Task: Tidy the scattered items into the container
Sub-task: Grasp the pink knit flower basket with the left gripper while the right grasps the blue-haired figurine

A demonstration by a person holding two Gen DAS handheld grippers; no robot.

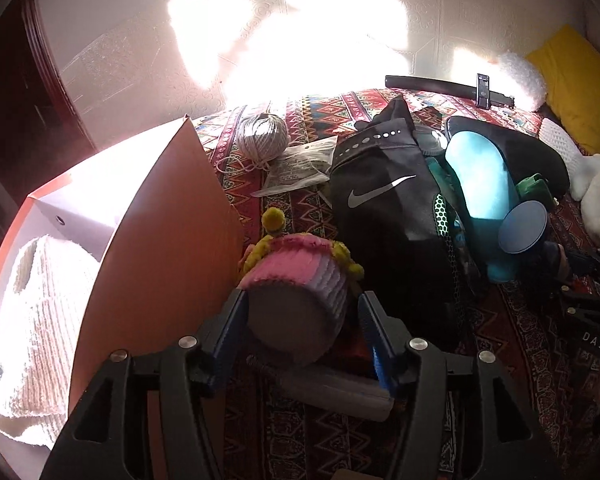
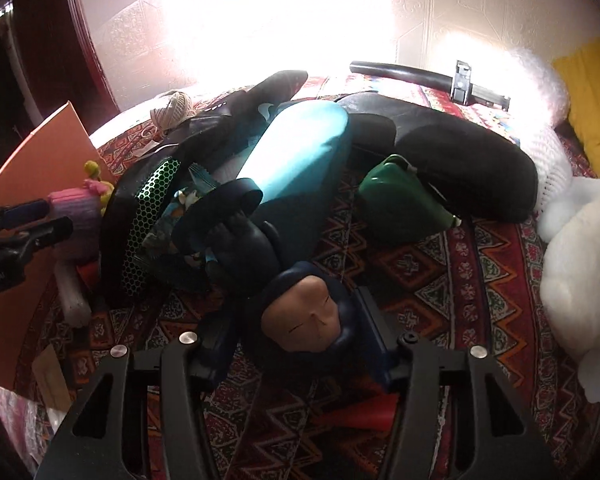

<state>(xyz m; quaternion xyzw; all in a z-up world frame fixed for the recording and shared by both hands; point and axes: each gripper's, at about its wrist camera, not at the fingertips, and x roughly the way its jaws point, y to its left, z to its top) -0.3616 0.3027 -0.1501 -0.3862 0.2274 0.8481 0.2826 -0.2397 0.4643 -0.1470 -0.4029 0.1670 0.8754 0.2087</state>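
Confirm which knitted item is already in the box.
The cream knit hat lies inside the orange box. The pink knitted toy is outside it, between the left gripper fingers.

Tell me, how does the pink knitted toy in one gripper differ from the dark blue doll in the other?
The knitted toy is soft yarn in pink, lilac and yellow; the blue figure looks smooth and moulded, dark blue with a bare tan face. The knitted toy sits beside the orange box; the blue figure lies against the teal bottle. The left gripper brackets the toy's flat base; the right gripper brackets the figure's head. Both lie on the patterned cloth.
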